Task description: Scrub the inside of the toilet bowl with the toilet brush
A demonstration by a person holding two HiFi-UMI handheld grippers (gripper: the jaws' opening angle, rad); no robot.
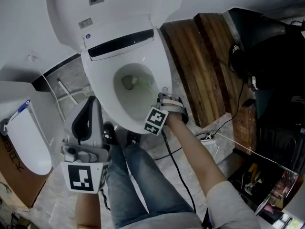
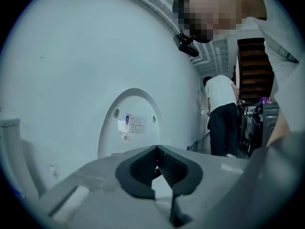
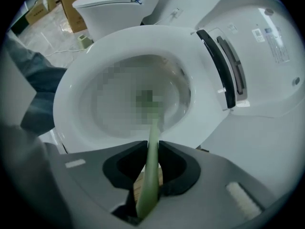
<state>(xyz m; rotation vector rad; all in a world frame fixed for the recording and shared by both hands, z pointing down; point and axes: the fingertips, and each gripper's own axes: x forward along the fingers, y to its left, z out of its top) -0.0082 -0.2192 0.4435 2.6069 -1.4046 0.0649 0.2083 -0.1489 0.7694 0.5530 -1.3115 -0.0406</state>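
The toilet brush (image 3: 153, 128) has a thin green stick, and its far end is down inside the toilet bowl (image 3: 71, 104), near the bottom where the scrubbing has to happen. My right gripper (image 3: 151, 149) is squeezed tight on the near end of the stick, just over the near rim, so I can push the brush around without reaching into the bowl. I think the scrubbing is going on now. The lid (image 1: 114, 4) stands up at the far side, out of the way. My left gripper (image 2: 157, 149) is pressed closed with nothing in it. It waits on the left, pointing up at the lid, because this job needs one gripper.
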